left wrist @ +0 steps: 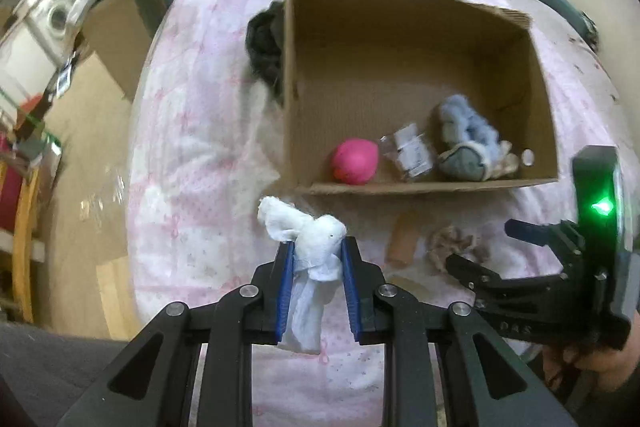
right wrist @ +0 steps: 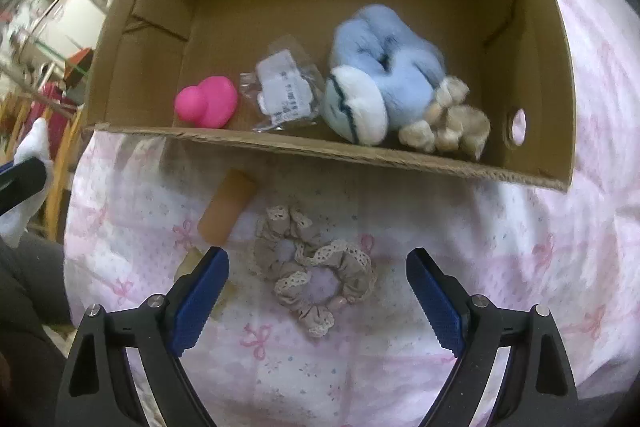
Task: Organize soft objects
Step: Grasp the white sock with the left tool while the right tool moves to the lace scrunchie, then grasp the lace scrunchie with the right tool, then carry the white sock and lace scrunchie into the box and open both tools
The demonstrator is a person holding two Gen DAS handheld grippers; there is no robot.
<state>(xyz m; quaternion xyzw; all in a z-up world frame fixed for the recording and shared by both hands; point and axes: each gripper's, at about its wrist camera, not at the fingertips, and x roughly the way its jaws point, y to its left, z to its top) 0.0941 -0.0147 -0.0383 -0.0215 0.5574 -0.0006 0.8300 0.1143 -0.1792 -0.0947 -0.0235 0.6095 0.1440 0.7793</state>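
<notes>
on a pink bedspread [right wrist: 400,367], the left gripper [left wrist: 318,267] is clamped on a white sock [left wrist: 312,247], likely bound for the cardboard box [left wrist: 400,187], while the right gripper [right wrist: 318,291] hangs spread wide over a scrunchie [right wrist: 316,267].

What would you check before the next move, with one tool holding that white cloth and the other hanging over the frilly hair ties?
1. White cloth clamped in left tool: ok.
2. Right tool open wide enough for the beige lace-trimmed scrunchies: ok.
3. Scrunchies lying free on the pink quilt: ok.
4. Open brown cardboard box has bare floor left: ok.
5. Peach cylinder clear of the right tool's closing path: cannot tell.
</notes>
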